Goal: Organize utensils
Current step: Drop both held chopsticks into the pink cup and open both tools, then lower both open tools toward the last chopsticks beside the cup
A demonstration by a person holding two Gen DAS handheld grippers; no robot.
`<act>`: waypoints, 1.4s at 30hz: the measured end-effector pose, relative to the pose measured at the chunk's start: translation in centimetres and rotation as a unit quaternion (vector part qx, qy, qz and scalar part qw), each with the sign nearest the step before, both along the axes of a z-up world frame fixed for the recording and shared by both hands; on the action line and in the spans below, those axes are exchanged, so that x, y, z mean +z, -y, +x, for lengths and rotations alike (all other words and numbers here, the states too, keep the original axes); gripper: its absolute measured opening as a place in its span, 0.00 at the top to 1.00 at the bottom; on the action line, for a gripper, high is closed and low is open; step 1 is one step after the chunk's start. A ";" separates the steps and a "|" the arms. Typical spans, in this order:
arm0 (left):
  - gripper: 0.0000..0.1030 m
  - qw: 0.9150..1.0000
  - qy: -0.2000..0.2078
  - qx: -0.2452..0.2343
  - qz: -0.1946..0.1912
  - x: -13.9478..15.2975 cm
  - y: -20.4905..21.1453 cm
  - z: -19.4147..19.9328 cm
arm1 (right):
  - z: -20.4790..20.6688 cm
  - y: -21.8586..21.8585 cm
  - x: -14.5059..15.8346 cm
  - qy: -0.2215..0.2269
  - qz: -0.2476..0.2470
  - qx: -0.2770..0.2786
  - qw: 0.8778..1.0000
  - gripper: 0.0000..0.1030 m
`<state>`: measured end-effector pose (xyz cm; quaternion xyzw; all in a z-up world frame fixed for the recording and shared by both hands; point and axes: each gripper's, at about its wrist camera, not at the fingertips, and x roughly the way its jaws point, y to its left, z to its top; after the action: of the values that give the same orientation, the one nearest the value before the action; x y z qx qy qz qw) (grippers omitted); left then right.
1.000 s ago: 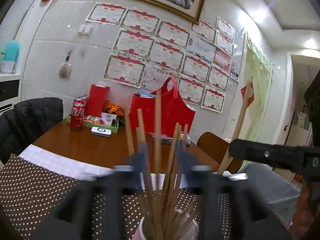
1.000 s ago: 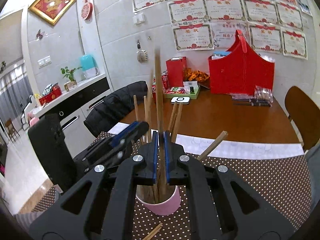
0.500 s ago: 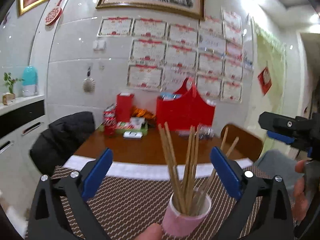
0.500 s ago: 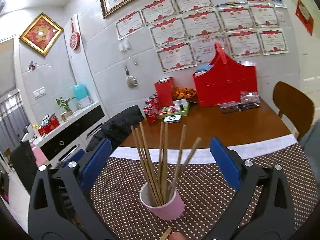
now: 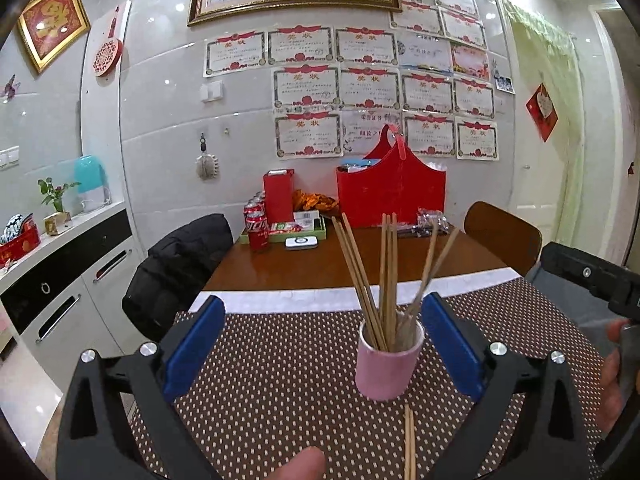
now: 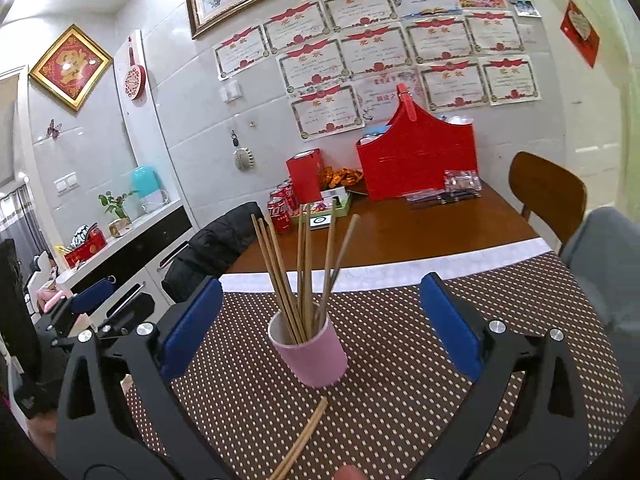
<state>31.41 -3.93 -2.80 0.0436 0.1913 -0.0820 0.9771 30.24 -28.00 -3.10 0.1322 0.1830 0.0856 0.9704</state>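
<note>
- Your left gripper [image 5: 320,346], black-armed with blue pads, has its jaws spread wide with nothing pressed between the pads; the blue pads [image 5: 191,344] stand clear on either side of the view
- Your right gripper [image 6: 320,326] is just as wide apart and grips nothing
- Ahead of your left gripper, closer to its right pad, the pink cylindrical cup [image 5: 387,364] stands upright on the mat, touching neither pad
- From your right gripper the same cup sits ahead between the pads, a little left of centre, apart from both
- The bundle of thin wooden chopsticks [image 5: 382,276] stands in that cup, fanned out and leaning, tips above the rim
- Nearer to you than the cup, a loose pair of wooden chopsticks [image 6: 304,438] lies flat on the mat, just short of the cup's base and below your open jaws
- Everything rests on the brown placemat with white dots [image 5: 280,376], which covers the near end of the brown wooden table [image 5: 304,264]
- Beyond the mat, at the table's far edge against the wall, stand a red basket-shaped gift bag [image 5: 394,196] and red drink cans [image 5: 256,228]
- In the left view, your right hand [image 5: 612,376] shows at the right edge, holding the black body of the other tool
</note>
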 end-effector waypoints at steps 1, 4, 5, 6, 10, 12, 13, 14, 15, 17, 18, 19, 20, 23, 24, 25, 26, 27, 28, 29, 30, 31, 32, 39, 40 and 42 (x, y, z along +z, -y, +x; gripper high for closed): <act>0.06 1.000 -0.001 -0.001 0.000 0.0 0.0 -0.5 | -0.6 0.1 0.0 0.001 -0.003 -0.003 1.000 0.06; 0.06 1.000 -0.004 -0.001 -0.002 0.1 -0.2 -1.8 | -2.6 0.0 0.0 0.006 -0.014 -0.013 1.000 0.06; 0.06 1.000 -0.005 -0.001 -0.005 0.1 -0.3 -2.2 | -3.1 -0.1 0.0 0.008 -0.017 -0.014 1.000 0.06; 0.06 1.000 -0.006 -0.003 -0.009 0.0 -0.4 -2.8 | -3.8 -0.1 0.0 0.011 -0.021 -0.016 1.000 0.06; 0.06 1.000 -0.013 -0.003 -0.009 -0.8 -0.8 -4.4 | -6.0 -0.4 -0.2 0.014 -0.035 -0.025 0.999 0.06; 0.06 1.000 -0.024 -0.007 -0.007 -1.7 -0.9 -5.1 | -7.0 -0.5 -0.8 0.009 -0.036 -0.029 0.999 0.06; 0.06 1.000 -0.029 -0.010 -0.006 -2.1 -0.9 -5.4 | -7.3 -0.5 -1.1 0.006 -0.036 -0.027 0.999 0.06; 0.06 0.999 -0.035 -0.011 -0.004 -2.7 -1.0 -5.7 | -7.7 -0.6 -1.5 0.001 -0.035 -0.025 0.999 0.06; 0.06 0.999 -0.040 -0.011 -0.002 -3.2 -1.1 -5.9 | -7.9 -0.6 -1.8 -0.004 -0.035 -0.026 0.999 0.06; 0.06 0.999 -0.050 -0.011 -0.001 -4.0 -1.3 -6.1 | -8.2 -0.5 -2.5 -0.014 -0.030 -0.029 0.999 0.06; 0.06 0.998 -0.056 -0.013 -0.002 -4.4 -1.4 -6.2 | -8.2 -0.5 -2.7 -0.018 -0.027 -0.028 0.999 0.06; 0.06 0.998 -0.060 -0.014 -0.002 -4.7 -1.4 -6.1 | -8.2 -0.5 -2.9 -0.020 -0.025 -0.026 0.999 0.06; 0.06 0.998 -0.065 -0.016 -0.003 -5.0 -1.5 -6.2 | -8.3 -0.6 -2.9 -0.021 -0.026 -0.026 0.999 0.06; 0.06 0.997 -0.074 -0.016 0.002 -5.6 -1.6 -6.0 | -8.4 -0.9 -2.8 -0.020 -0.029 -0.025 0.999 0.06; 0.06 0.996 -0.086 -0.020 0.007 -6.2 -1.4 -5.7 | -8.5 -0.9 -2.8 -0.020 -0.028 -0.025 0.999 0.06; 0.06 0.995 -0.093 -0.023 0.011 -6.6 -1.3 -5.5 | -8.6 -0.9 -2.9 -0.021 -0.029 -0.025 0.999 0.06; 0.06 0.994 -0.107 -0.027 0.019 -7.5 -1.1 -5.2 | -8.6 -0.9 -3.1 -0.024 -0.029 -0.026 0.999 0.06; 0.06 0.992 -0.118 -0.031 0.024 -8.1 -0.9 -4.9 | -8.7 -0.9 -3.5 -0.028 -0.029 -0.026 0.999 0.06; 0.06 0.990 -0.133 -0.037 0.030 -8.9 -0.5 -4.5 | -8.7 -0.9 -3.7 -0.031 -0.028 -0.027 0.999 0.06; 0.06 0.987 -0.151 -0.044 0.037 -10.0 -0.1 -4.0 | -8.6 -0.7 -4.2 -0.038 -0.025 -0.028 0.999 0.06; 0.06 0.985 -0.160 -0.046 0.040 -10.7 0.1 -3.7 | -8.6 -0.6 -4.6 -0.044 -0.024 -0.030 0.998 0.06; 0.06 0.982 -0.174 -0.053 0.048 -11.8 0.6 -3.2 | -8.5 -0.5 -5.1 -0.052 -0.022 -0.032 0.998 0.06; 0.06 0.979 -0.184 -0.060 0.055 -12.6 0.9 -2.8 | -8.5 -0.4 -5.5 -0.058 -0.020 -0.033 0.998 0.06; 0.06 0.958 -0.254 -0.085 0.100 -18.9 3.3 0.4 | -8.3 0.9 -8.3 -0.093 -0.015 -0.048 0.994 0.06; 0.06 0.956 -0.260 -0.087 0.106 -19.4 3.6 0.7 | -8.3 1.2 -8.6 -0.099 -0.014 -0.050 0.994 0.06; 0.06 0.953 -0.267 -0.090 0.115 -20.3 3.8 0.9 | -8.2 1.6 -9.2 -0.107 -0.013 -0.054 0.993 0.06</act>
<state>32.27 -7.70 -23.07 0.1492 0.4484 -0.1555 0.8675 22.06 -29.56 -12.32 0.1375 0.2796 0.0158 0.9501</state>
